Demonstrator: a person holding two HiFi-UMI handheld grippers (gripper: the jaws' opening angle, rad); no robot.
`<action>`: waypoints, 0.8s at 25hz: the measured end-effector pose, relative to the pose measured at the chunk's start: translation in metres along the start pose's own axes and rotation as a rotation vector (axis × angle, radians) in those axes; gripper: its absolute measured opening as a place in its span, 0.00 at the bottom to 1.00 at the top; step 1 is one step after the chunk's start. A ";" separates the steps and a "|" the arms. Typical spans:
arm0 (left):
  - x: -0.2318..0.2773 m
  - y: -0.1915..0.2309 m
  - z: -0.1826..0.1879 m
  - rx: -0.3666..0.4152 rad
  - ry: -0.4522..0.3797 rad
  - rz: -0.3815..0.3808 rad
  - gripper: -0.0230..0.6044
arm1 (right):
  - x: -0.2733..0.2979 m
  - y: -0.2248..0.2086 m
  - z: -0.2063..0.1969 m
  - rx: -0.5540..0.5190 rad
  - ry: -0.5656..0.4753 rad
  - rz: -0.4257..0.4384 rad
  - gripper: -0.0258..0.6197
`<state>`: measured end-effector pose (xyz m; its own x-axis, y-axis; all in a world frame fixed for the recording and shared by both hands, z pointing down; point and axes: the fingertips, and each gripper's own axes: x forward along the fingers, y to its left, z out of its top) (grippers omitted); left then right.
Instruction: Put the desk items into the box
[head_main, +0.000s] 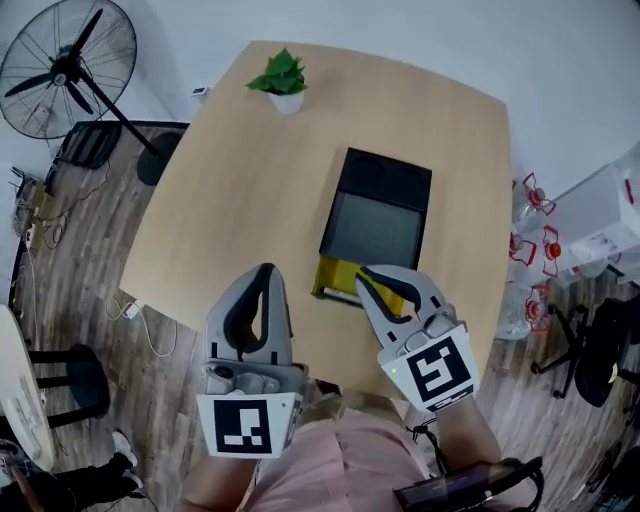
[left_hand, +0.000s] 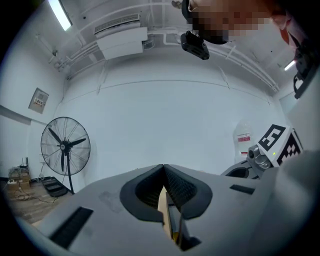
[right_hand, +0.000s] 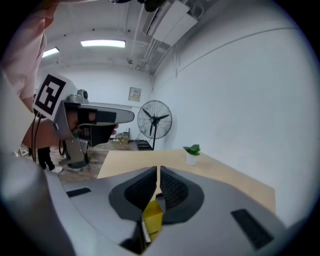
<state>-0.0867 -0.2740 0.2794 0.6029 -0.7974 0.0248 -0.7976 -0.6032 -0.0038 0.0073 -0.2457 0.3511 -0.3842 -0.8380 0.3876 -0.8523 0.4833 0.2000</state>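
A black box (head_main: 377, 213) lies open in the middle of the wooden table (head_main: 240, 190), and its inside looks bare. A yellow item (head_main: 338, 277) sits against the box's near end; it also shows low between the jaws in the right gripper view (right_hand: 152, 217). My left gripper (head_main: 266, 270) is shut and holds nothing, raised left of the box. In its own view the left gripper (left_hand: 163, 166) points at the wall. My right gripper (head_main: 363, 273) hovers over the yellow item. The right gripper (right_hand: 158, 170) has its jaws together, with nothing held.
A small potted plant (head_main: 283, 80) stands at the table's far edge. A floor fan (head_main: 65, 65) is off the far left corner. Water bottles (head_main: 530, 200) and a chair (head_main: 600, 350) stand to the right, a stool (head_main: 70, 380) and cables to the left.
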 end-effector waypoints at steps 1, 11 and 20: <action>-0.003 -0.002 0.011 -0.002 -0.019 -0.004 0.05 | -0.007 0.001 0.015 0.005 -0.042 -0.024 0.06; -0.040 -0.026 0.078 -0.011 -0.150 -0.062 0.05 | -0.078 -0.002 0.114 0.021 -0.337 -0.281 0.04; -0.054 -0.031 0.095 0.010 -0.197 -0.053 0.05 | -0.107 -0.007 0.126 0.009 -0.376 -0.377 0.04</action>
<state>-0.0927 -0.2133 0.1831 0.6371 -0.7517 -0.1707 -0.7647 -0.6441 -0.0177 0.0095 -0.1909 0.1953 -0.1500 -0.9869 -0.0594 -0.9583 0.1303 0.2544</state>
